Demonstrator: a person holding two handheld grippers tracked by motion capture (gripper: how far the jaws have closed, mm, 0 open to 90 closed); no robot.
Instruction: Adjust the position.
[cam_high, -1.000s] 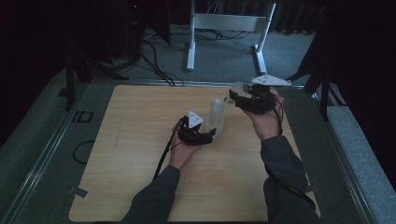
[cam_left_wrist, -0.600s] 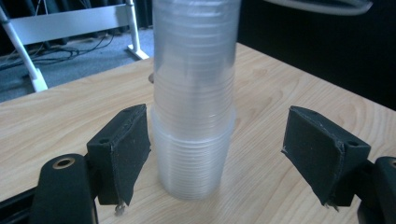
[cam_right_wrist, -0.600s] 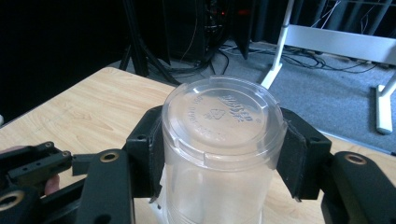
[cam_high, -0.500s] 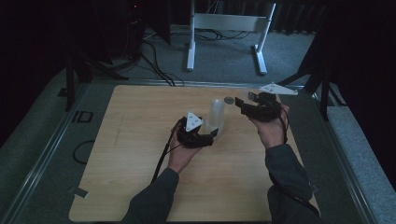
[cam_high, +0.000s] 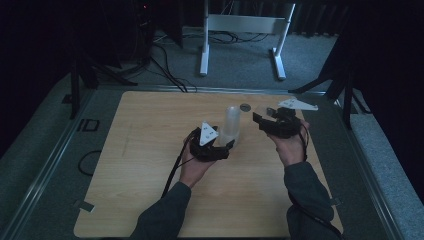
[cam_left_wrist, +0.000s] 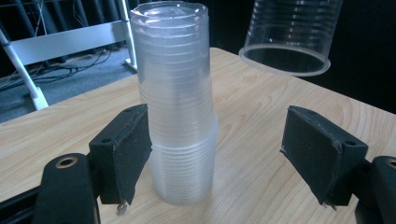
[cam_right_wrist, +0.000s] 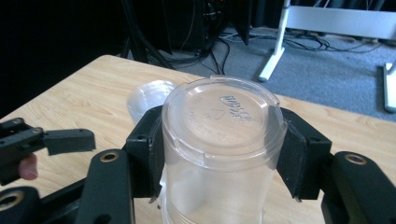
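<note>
Gripping a single clear cup (cam_right_wrist: 219, 140) base-up, the right tool (cam_high: 272, 125) holds it clear of the inverted cup stack (cam_left_wrist: 180, 102), likely to separate one. That stack stands upright mid-worktop (cam_high: 150, 150), long axis vertical, while the left tool (cam_high: 220, 147) brackets its lower half with jaws spread, seemingly steadying it.

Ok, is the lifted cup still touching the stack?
Apart. The left gripper view shows the cup hanging clear of the stack, with table visible between them.
</note>
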